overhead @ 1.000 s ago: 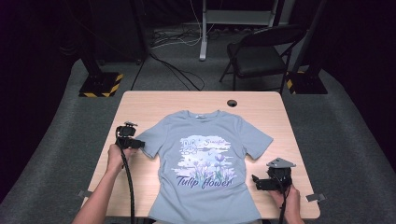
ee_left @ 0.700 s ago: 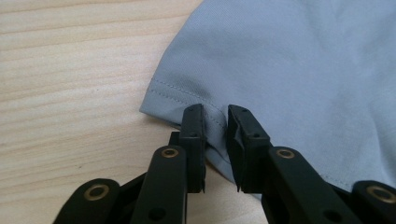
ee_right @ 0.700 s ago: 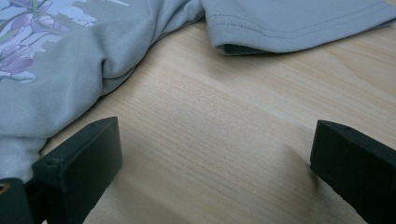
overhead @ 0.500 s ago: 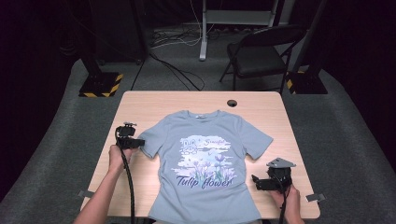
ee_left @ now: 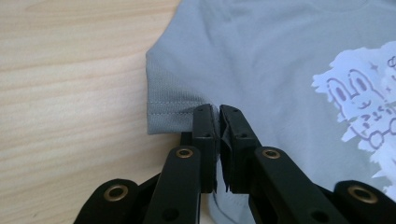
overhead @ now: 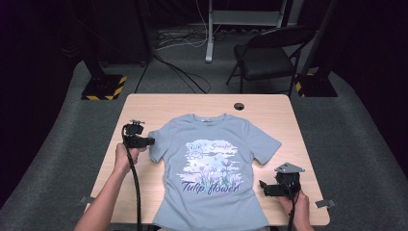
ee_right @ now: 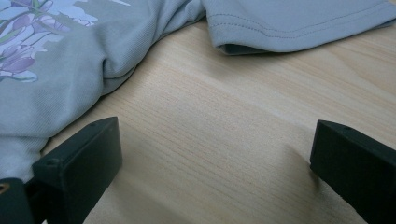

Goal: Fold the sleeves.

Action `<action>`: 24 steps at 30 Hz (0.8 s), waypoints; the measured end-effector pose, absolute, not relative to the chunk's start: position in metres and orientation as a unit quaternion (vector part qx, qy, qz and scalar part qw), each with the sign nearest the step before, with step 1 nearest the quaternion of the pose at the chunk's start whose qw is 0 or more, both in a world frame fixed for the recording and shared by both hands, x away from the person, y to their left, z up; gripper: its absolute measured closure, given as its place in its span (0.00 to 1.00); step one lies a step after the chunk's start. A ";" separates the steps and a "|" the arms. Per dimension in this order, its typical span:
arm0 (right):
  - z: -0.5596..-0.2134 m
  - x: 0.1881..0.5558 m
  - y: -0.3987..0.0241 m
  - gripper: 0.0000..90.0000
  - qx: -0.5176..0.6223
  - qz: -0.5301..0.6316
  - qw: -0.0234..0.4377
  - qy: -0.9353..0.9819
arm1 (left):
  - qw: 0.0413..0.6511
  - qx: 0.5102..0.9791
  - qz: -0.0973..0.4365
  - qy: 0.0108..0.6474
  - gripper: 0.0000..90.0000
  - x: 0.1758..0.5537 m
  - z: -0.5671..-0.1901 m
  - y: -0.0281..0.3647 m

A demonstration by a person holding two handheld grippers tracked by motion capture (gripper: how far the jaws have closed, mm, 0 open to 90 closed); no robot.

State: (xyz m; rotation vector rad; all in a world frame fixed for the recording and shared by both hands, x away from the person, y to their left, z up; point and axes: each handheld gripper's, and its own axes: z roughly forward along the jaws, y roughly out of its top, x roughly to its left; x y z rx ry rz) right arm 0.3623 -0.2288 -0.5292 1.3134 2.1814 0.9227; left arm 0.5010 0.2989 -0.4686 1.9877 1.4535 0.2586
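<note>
Fingers (ee_left: 205, 135) of the left gripper (ee_left: 218, 122), which have just been closing, are pinched on the hem of the left sleeve (ee_left: 173, 105) of a grey T-shirt (overhead: 214, 168), with a fold of fabric caught between the pads. In the high view the left gripper (overhead: 148, 141) meets this sleeve at the shirt's left edge. The T-shirt lies face up on the wooden table (overhead: 168, 103), collar away from the person, its print of purple tulips reading "Tulip flower" (overhead: 210, 188). Near the far edge sits a small dark disc (overhead: 239, 106). The right gripper (overhead: 262, 186) rests on the table just beside the shirt's right side, below the right sleeve (ee_right: 299, 23); its fingers (ee_right: 79, 158) are spread wide over bare wood.
</note>
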 end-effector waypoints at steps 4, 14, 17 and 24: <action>-0.529 0.362 -0.229 0.01 0.474 0.333 0.215 0.787 | 0.329 0.762 0.100 0.548 0.93 0.504 -0.464 0.293; -0.529 0.362 -0.229 0.01 0.474 0.333 0.214 0.786 | 0.337 0.768 0.095 0.536 0.93 0.510 -0.454 0.281; -0.529 0.363 -0.229 0.01 0.474 0.333 0.213 0.786 | 0.340 0.771 0.094 0.531 0.93 0.513 -0.452 0.276; -0.529 0.363 -0.229 0.01 0.475 0.333 0.212 0.787 | 0.335 0.784 0.090 0.514 0.93 0.519 -0.447 0.259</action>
